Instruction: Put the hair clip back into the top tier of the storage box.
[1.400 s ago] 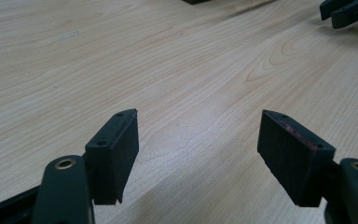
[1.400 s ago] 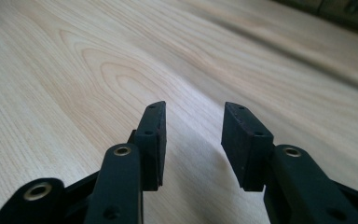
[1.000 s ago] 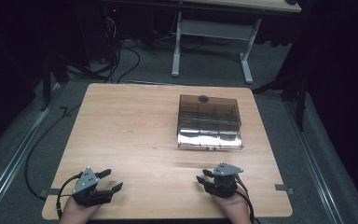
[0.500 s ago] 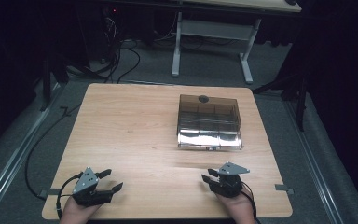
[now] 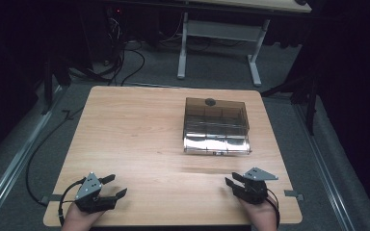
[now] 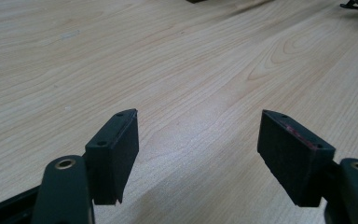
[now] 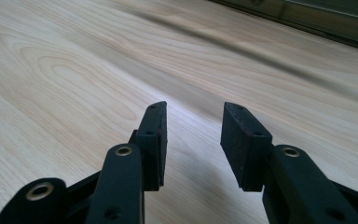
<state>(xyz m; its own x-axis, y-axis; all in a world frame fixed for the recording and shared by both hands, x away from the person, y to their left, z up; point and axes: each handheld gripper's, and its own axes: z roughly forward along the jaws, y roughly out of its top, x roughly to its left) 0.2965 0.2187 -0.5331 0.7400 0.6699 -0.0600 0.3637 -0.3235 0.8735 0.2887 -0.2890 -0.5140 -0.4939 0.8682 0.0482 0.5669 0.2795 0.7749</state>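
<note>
Box [image 5: 216, 126] lies beyond both grippers, left [image 5: 112, 186] and right [image 5: 232, 179], jaws released, empty.

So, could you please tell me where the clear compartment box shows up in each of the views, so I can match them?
High view: the clear compartment box sits right of centre on the wooden table, beyond the right gripper.
Left gripper view: a dark corner at the top edge may be it; too little to tell.
Right gripper view: its lower edge crosses the top right corner.
Shared landmark: the table's wood grain.
</note>
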